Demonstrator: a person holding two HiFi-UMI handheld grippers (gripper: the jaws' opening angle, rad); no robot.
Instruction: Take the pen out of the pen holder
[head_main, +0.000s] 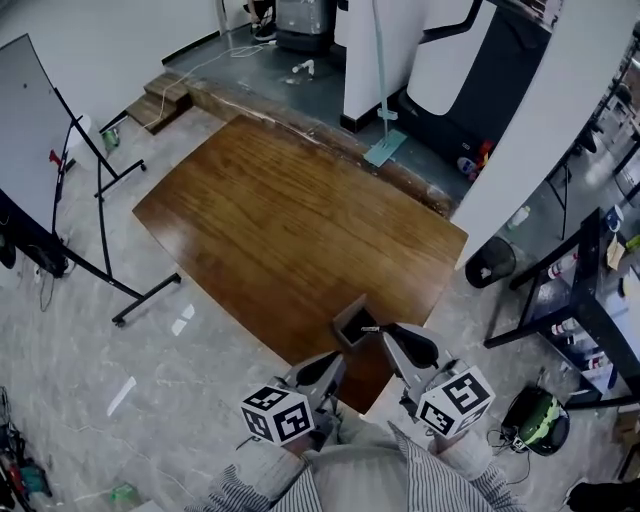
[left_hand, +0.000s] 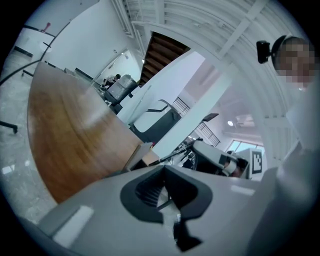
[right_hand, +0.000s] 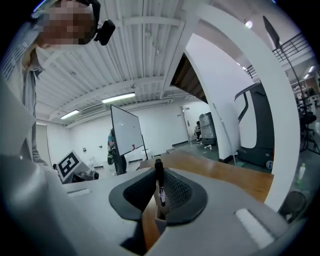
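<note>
The dark, box-shaped pen holder (head_main: 351, 322) stands open-topped on the brown wooden table (head_main: 270, 220), close to its near edge. My right gripper (head_main: 382, 332) hovers just right of it, shut on a black pen (head_main: 370, 328). In the right gripper view the pen (right_hand: 159, 182) stands upright, clamped between the jaws of the right gripper (right_hand: 159, 186). My left gripper (head_main: 337, 361) is below the holder, jaws together with nothing between them. The left gripper view looks past its closed left gripper (left_hand: 165, 174) to the holder (left_hand: 142, 155) and the pen (left_hand: 176, 152).
A whiteboard on a wheeled stand (head_main: 32, 140) is left of the table. A treadmill (head_main: 478, 60) and a long-handled squeegee (head_main: 384, 146) lie beyond it. A black bin (head_main: 490, 262) and a shelf rack (head_main: 585, 300) stand on the right. A person (right_hand: 113, 145) stands far off by the whiteboard.
</note>
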